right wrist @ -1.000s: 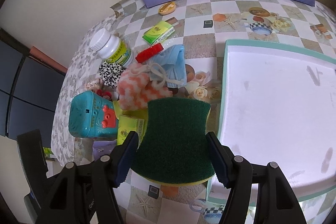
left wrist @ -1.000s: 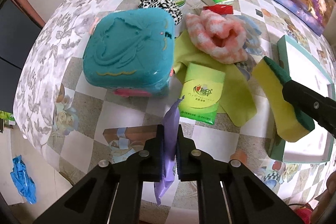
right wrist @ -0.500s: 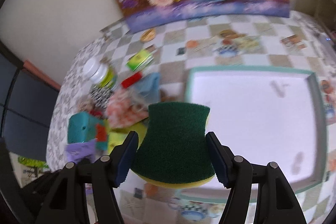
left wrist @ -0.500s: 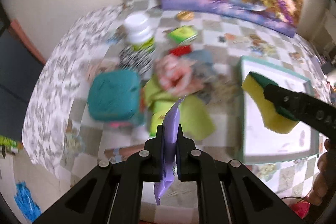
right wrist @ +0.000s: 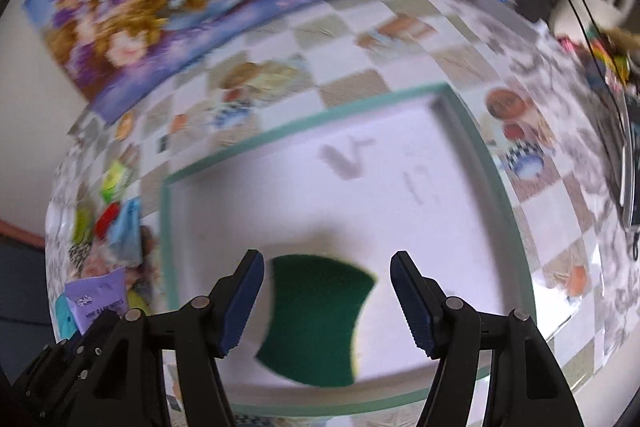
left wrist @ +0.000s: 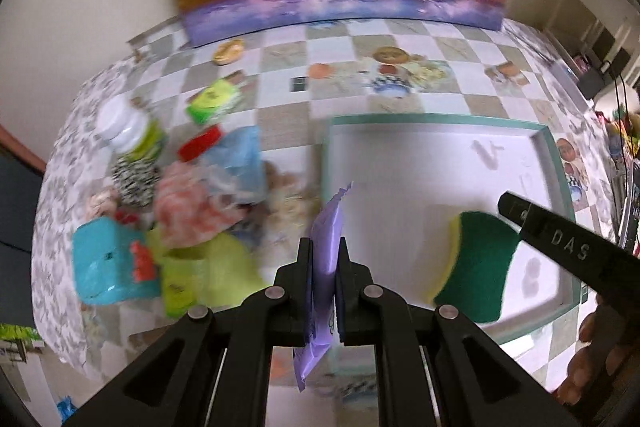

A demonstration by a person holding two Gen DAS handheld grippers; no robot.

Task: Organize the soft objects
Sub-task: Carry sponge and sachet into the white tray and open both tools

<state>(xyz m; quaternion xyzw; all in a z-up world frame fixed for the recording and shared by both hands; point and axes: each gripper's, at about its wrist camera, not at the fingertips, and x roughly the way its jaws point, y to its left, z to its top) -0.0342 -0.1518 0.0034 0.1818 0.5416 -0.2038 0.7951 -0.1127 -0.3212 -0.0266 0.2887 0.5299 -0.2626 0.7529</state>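
The left hand-held gripper (left wrist: pixel 324 267) is clenched on a purple wipes packet (left wrist: pixel 326 247), which stands upright between its fingers above the near-left corner of the white tray (left wrist: pixel 440 121).

The right hand-held gripper (right wrist: pixel 326 301) is released, its jaws spread wide. The green-and-yellow scouring sponge (right wrist: pixel 316 319) sits between the blue pads (right wrist: pixel 244 303) without touching either, over the tray (right wrist: pixel 320 123) floor; motion blur hides whether it rests there.

Other soft items, including a pink cloth (left wrist: pixel 188 211) and a yellow cloth (left wrist: pixel 224 267), lie on the checkered surface (left wrist: pixel 340 99) left of the tray.
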